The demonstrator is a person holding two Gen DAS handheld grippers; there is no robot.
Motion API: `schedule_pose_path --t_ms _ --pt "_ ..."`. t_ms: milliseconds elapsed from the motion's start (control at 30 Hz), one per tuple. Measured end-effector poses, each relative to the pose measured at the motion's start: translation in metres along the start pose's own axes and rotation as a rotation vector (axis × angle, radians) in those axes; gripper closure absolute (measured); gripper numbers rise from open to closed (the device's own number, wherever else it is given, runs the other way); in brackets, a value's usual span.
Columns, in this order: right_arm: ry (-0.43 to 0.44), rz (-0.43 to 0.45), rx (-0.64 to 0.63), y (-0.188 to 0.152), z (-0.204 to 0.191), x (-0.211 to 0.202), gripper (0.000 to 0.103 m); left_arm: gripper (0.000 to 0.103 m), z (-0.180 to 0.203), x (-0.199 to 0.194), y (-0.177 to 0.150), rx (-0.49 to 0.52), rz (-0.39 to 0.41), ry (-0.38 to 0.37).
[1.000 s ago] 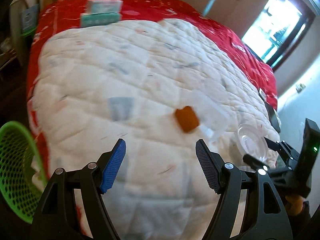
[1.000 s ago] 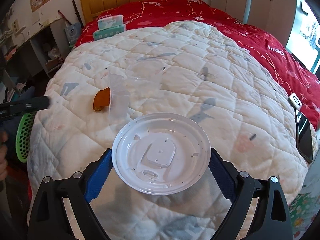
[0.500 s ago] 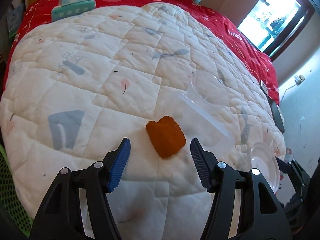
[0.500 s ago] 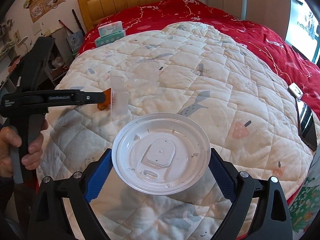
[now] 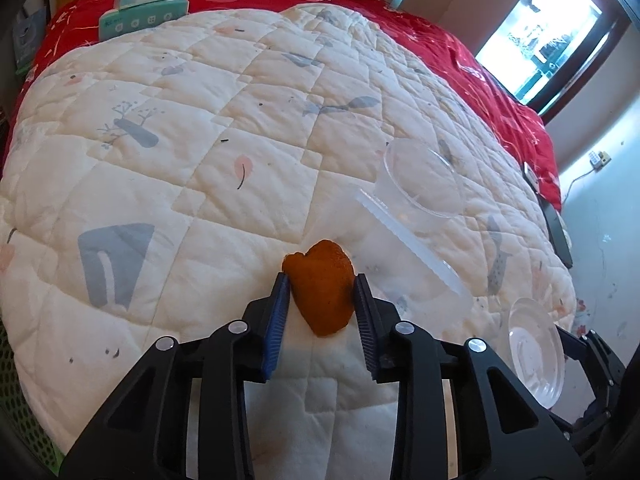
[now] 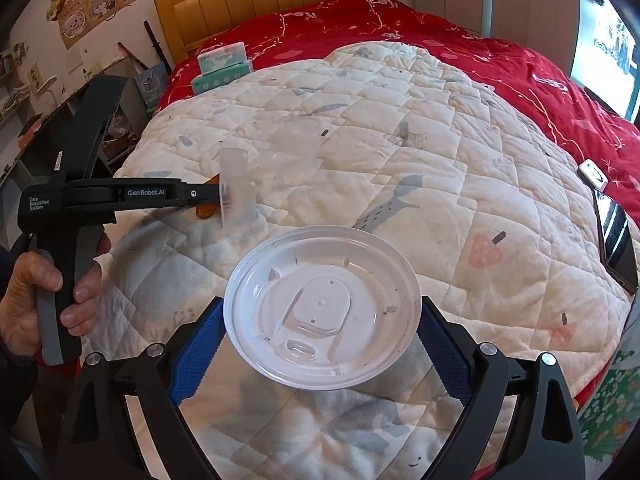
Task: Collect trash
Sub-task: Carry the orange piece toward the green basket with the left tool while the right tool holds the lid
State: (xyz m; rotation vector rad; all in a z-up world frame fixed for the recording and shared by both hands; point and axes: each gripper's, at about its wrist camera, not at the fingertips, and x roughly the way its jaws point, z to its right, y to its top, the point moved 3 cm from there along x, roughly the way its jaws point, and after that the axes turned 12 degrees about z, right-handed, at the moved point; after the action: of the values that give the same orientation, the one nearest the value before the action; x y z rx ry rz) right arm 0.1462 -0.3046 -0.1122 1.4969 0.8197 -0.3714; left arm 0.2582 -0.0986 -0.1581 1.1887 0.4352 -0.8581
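Closing on the peel, the left gripper pinches it on the quilt; the soft scrap could slip out when lifted. The right gripper, spread wide, clamps a lid by its rim, which could pop free.

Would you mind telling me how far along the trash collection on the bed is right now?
Nothing visibly binned yet. In hand: the right gripper holds the plastic lid, and the left gripper has just been closing on the orange peel, its pads against the peel's sides. Left: the clear plastic cup lying on the quilt, plus dropping everything into the green basket.
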Motion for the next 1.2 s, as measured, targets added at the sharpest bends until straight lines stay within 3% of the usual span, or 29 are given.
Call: schedule_pose_path --t_ms 467,900,1200 --pt "0.066 0.034 -0.023 0.009 -0.044 -0.019 0.013 0.073 -0.027 -0.096 -0.009 -0.032 0.125 -0.005" --pt "0.178 0.043 -0.108 0.024 -0.125 -0.015 0.013 0.073 -0.127 -0.192 -0.037 -0.148 0.229 0.182" --pt "0.239 0.033 -0.164 0.026 -0.173 -0.009 0.013 0.073 -0.205 -0.226 -0.063 -0.276 0.226 0.309"
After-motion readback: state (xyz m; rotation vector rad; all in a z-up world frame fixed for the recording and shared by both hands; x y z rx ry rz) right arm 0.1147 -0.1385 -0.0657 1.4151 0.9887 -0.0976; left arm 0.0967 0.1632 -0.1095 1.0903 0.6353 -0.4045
